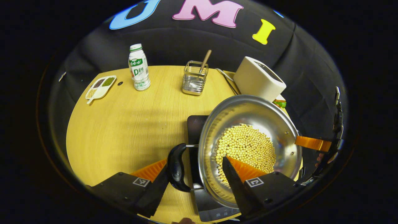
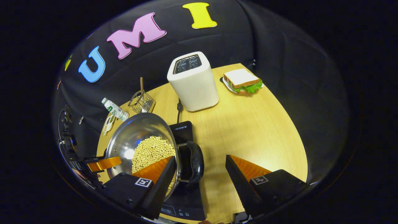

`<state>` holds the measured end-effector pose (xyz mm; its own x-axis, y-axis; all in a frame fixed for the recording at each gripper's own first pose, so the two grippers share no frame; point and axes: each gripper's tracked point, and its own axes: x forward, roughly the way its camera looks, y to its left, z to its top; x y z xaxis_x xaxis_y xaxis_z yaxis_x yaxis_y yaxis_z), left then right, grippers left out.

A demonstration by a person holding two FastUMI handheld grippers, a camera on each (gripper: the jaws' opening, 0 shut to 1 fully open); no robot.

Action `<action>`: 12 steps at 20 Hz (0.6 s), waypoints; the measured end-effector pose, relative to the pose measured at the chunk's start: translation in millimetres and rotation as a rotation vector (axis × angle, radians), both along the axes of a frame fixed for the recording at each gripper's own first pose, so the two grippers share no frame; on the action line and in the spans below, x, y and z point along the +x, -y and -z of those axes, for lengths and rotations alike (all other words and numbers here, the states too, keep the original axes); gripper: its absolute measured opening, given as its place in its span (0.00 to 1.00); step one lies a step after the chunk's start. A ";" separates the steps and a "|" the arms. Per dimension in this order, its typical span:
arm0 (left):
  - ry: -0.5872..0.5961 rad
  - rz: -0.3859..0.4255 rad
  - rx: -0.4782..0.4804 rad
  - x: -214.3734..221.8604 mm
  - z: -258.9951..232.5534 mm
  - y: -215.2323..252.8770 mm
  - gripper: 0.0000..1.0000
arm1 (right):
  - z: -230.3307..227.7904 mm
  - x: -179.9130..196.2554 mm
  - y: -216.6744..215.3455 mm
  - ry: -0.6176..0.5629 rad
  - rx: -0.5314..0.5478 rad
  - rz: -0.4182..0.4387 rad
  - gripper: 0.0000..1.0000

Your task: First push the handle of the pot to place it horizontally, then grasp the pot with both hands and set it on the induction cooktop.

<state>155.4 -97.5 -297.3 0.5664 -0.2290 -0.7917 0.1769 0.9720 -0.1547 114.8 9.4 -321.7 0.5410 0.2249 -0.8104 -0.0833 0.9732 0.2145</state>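
Left tongs (image 1: 199,169): jaws wide apart, one on each side of the near black curved side handle (image 1: 177,166) of the shiny steel pot (image 1: 264,115). Neither finger presses on it; one finger lies outside the handle, the other reaches over the pot's rim above the yellow soybeans (image 1: 245,146) inside. Holding nothing.

Right tongs (image 2: 200,171): likewise wide open, straddling the pot's opposite black handle (image 2: 196,161); one finger sits over the rim, the other is off to the outer side above the light wooden tabletop (image 2: 255,130). No contact that I can make out.

Pot position: on or just above the flat black induction cooktop (image 2: 183,130), which lies toward the tabletop's near edge. Whether the base rests on the glass I cannot tell. Both handles appear to lie level.

Step in hand, as I judge it: either the two-handed grasp is about to close, or the pot is set and the jaws have let go. The frames do not separate these.

Next move, if grasping: close both pairs on the handles together, evenly, and lift level so the beans stay in.

White toaster (image 2: 192,81) stands beyond the cooktop, toward the far edge.
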 end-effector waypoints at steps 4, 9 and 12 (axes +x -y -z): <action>0.082 -0.010 -0.037 -10.0 -35.7 -6.6 0.96 | -47.1 -11.5 14.5 0.142 -0.038 0.062 0.99; 0.300 -0.027 -0.068 -20.7 -118.5 -19.8 0.96 | -112.5 -27.8 19.3 0.324 -0.069 0.099 0.98; 0.475 -0.031 -0.040 -41.9 -174.6 -32.7 0.96 | -166.3 -40.8 10.8 0.468 -0.055 0.117 0.98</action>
